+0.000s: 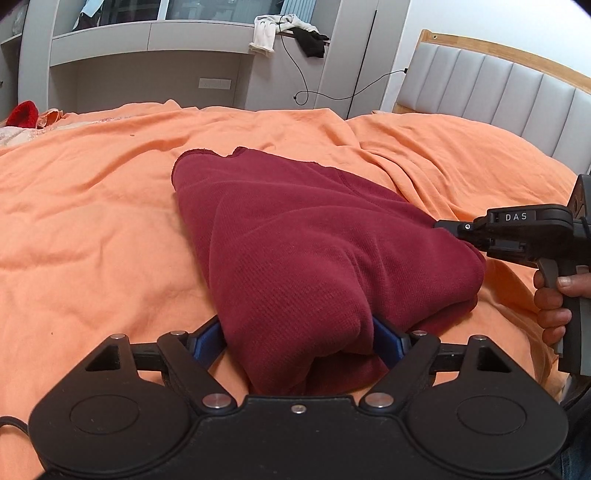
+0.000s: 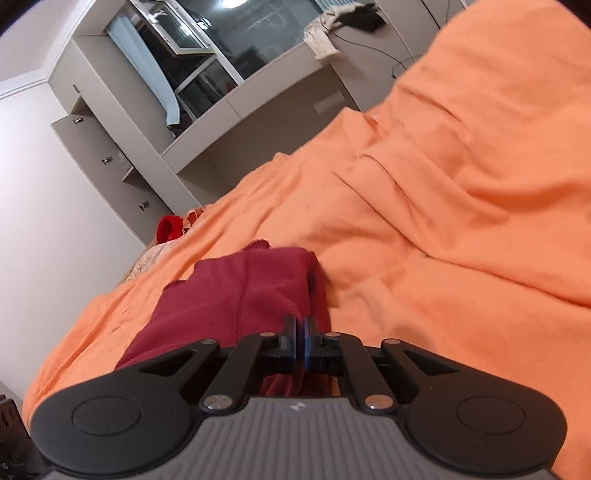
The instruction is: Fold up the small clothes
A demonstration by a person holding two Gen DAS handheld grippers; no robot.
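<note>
A maroon garment (image 1: 295, 229) lies folded into a thick bundle on the orange bed sheet (image 1: 92, 221). My left gripper (image 1: 297, 332) stands wide at the bundle's near end, with a thick fold lying between its blue pads (image 1: 207, 343). The right gripper (image 1: 441, 224), held by a hand (image 1: 550, 299), reaches in from the right, its tip at the garment's right edge. In the right wrist view the right gripper (image 2: 300, 325) has its pads together over the maroon garment (image 2: 236, 295), pinching its edge.
The rumpled orange sheet (image 2: 443, 221) covers the whole bed. A grey padded headboard (image 1: 498, 85) rises at the right. A red item (image 1: 24, 112) lies at the far left edge. Behind stand a grey built-in desk (image 1: 147, 37), loose clothes (image 1: 284, 27) and a dangling cable (image 1: 306, 92).
</note>
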